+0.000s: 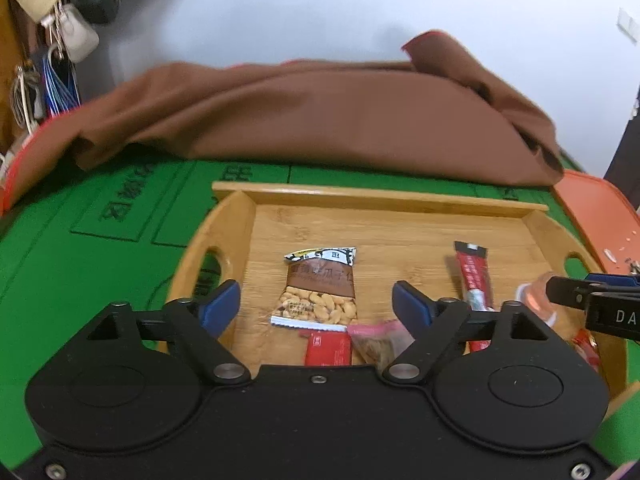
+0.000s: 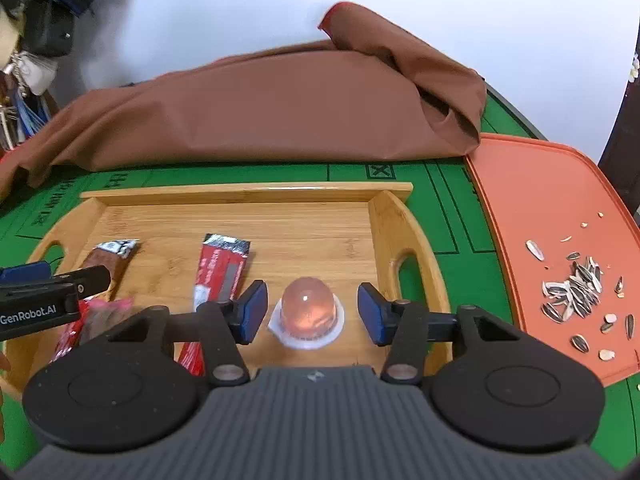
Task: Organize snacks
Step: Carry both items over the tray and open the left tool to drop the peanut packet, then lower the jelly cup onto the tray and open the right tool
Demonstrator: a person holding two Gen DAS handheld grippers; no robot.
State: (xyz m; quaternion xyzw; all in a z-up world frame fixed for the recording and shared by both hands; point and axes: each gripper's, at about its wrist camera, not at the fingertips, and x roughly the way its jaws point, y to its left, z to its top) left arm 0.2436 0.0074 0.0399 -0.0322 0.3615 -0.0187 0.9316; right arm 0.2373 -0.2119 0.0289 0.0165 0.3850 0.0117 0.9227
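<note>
Both grippers are hovering over the near half of the wooden tray (image 1: 384, 196), pitched down toward its floor.

Left gripper (image 1: 316, 304): fingers (image 1: 222, 306) are standing released, nothing pinched. The peanut packet (image 1: 318, 288) is lying flat on the tray between the pads, just ahead of them, long axis running along the pointing line (sealed top edge away from the camera). Neither pad is touching it. A red sachet (image 1: 326, 346) and a pink-wrapped snack (image 1: 380, 340) are lying under the gripper body, partly hidden.

Right gripper (image 2: 312, 312): fingers (image 2: 254, 310) also released, straddling the jelly cup (image 2: 307, 310) with clear gaps on both sides. The cup is sitting dome-up on its flange, centred between the pads, near the tray's right handle cutout. It is round, so no axis to line up with.

A red stick pack (image 2: 220, 268) is lying left of the right gripper, long axis pointing roughly away and slightly right, top end further off.

Judgement: snacks are looking already placed in the tray, both hands clear of them. If either item needs re-gripping, each hand is already lined up with its own.

Off-task: brown cloth (image 2: 260, 112) is bunching behind the tray; sunflower seeds (image 2: 576, 288) are sitting on the orange mat (image 2: 532, 184) to the right, on the green table cover (image 1: 80, 260).
</note>
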